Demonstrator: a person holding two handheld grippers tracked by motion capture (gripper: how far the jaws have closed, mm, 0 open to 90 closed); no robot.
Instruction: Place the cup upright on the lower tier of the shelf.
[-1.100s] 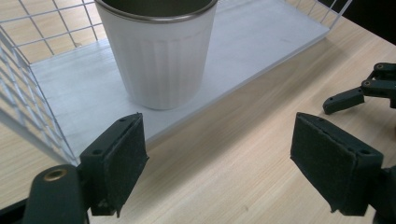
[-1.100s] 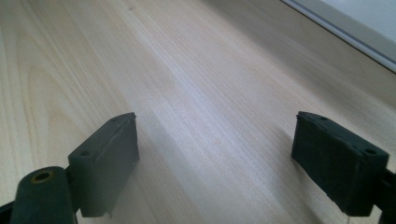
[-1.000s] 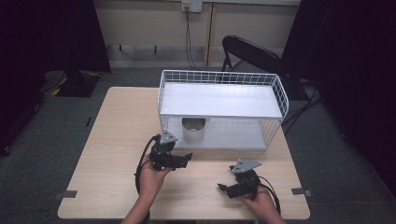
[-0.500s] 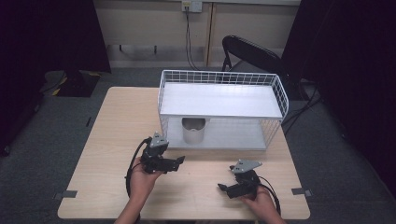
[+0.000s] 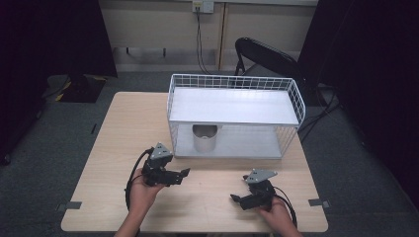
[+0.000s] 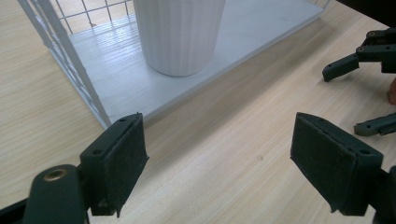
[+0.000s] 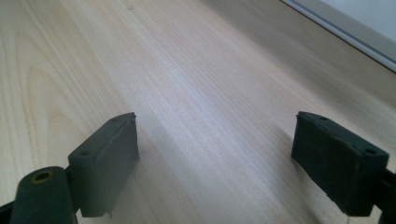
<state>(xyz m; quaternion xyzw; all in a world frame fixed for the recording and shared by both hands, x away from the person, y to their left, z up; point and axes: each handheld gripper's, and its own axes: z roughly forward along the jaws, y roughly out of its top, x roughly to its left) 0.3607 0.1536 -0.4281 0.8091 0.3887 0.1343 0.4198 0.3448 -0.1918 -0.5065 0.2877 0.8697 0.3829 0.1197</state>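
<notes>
The table (image 5: 113, 128) was the largest thing, a pale wood-grain top with rounded corners, its near half bare and open around both hands, with free board running out to the left edge and the front edge; grey carpet (image 5: 44, 148) lay on every side, and a dark folding chair (image 5: 262, 54) stood behind the far right corner; on the far half sat the wire rack (image 5: 234, 81), a white grid-walled box with a flat white shelf on top and a white slatted floor below, its front side open toward the person and its base edge set back from the grippers by a strip of bare wood; inside the lower level, toward its left end, stood the cup (image 5: 204, 138), a pale cylinder with fine vertical ribs, upright, its mouth open just under the shelf; the left gripper (image 5: 182, 174) hung above the table just in front of the rack's left corner, its 2 black jaws spread wide with nothing between them, matte pads faced with dark felt-like lining, aimed toward the cup (image 6: 180, 35); the right gripper (image 5: 236, 198) sat low near the front edge, well apart from the rack, jaws likewise released and empty over bare wood, pointing left toward the other hand.
</notes>
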